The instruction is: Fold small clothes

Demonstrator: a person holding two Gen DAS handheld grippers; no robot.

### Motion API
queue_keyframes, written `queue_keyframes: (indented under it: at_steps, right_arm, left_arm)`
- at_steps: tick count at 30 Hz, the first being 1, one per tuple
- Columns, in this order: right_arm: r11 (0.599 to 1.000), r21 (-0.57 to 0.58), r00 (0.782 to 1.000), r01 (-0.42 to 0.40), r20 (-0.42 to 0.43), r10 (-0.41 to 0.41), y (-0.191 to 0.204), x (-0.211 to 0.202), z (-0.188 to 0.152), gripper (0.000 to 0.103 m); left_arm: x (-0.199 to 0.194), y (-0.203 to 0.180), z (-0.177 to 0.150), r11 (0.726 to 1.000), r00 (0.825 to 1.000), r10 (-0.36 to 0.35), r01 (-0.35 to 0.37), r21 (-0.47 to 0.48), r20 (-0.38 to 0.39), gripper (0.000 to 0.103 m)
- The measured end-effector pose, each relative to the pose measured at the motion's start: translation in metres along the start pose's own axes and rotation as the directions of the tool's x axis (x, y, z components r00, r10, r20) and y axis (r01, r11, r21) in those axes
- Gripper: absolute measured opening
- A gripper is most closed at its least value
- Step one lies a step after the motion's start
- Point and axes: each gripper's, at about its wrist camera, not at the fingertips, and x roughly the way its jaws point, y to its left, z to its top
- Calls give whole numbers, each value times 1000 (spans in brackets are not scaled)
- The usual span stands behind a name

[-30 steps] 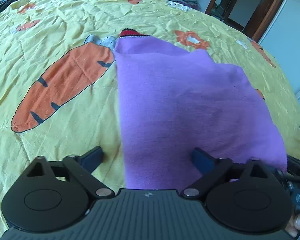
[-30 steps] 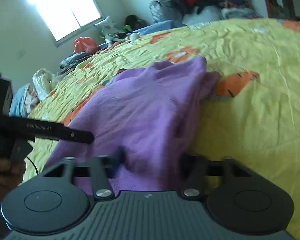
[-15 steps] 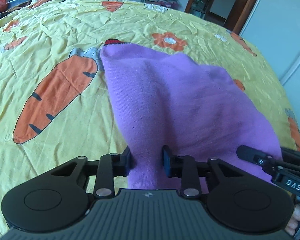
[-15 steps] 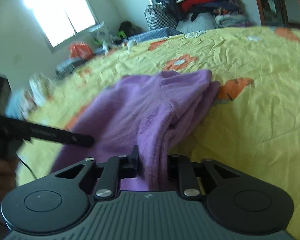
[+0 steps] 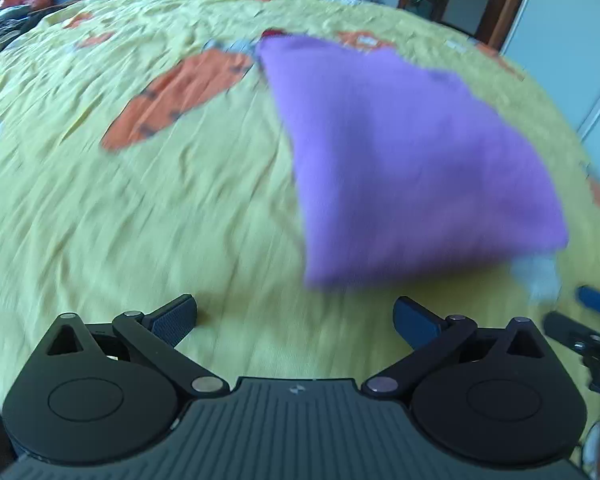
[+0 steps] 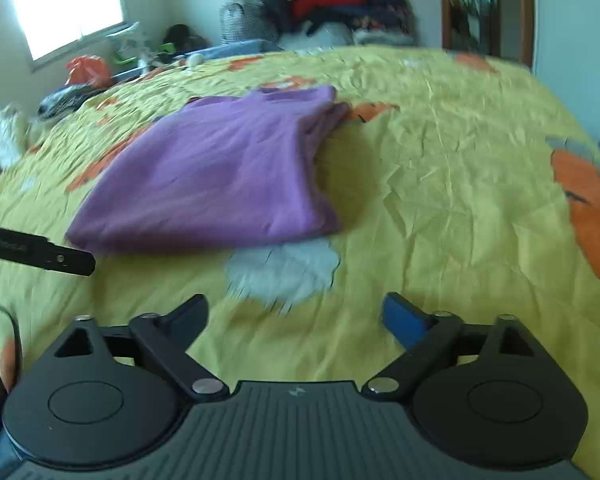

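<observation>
A purple garment (image 5: pixel 404 160) lies folded on the yellow bedspread (image 5: pixel 140 208), ahead and to the right in the left wrist view. It also shows in the right wrist view (image 6: pixel 220 176), ahead and to the left. My left gripper (image 5: pixel 296 320) is open and empty, just short of the garment's near edge. My right gripper (image 6: pixel 296 316) is open and empty, over the bedspread short of the garment. The left wrist view is blurred.
The bedspread has orange carrot prints (image 5: pixel 180 96) and a grey patch (image 6: pixel 284 268). Piled clothes and bags (image 6: pixel 320 4) stand past the bed's far edge. A door (image 6: pixel 484 8) and white wardrobe are at the right. A finger of the left gripper (image 6: pixel 40 254) shows at left.
Both grippers were shut on the purple garment's near edge half a second ago. Both have let go, opened and pulled back. The garment now lies flat on the bed.
</observation>
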Motion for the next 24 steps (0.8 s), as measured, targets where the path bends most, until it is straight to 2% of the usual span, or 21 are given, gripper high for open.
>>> queue_keyframes:
  at_steps: [5, 12, 17, 24]
  right_arm:
    - [991, -121, 999, 50, 7, -49, 22, 7, -4, 103]
    - [991, -106, 997, 82, -7, -83, 27, 34, 14, 103]
    - [991, -115, 998, 67, -5, -68, 26, 34, 13, 103]
    - [991, -107, 997, 74, -1, -74, 28, 34, 12, 103]
  left_arm:
    - [-5, -18, -20, 996, 996, 85, -86, 37, 35, 103]
    - [1, -32, -15, 992, 991, 127, -127, -26, 30, 103]
    - [3, -36, -12, 984, 986, 161, -159, -75, 30, 103]
    - [1, -38, -19, 982, 982, 172, -166, -85, 75, 103]
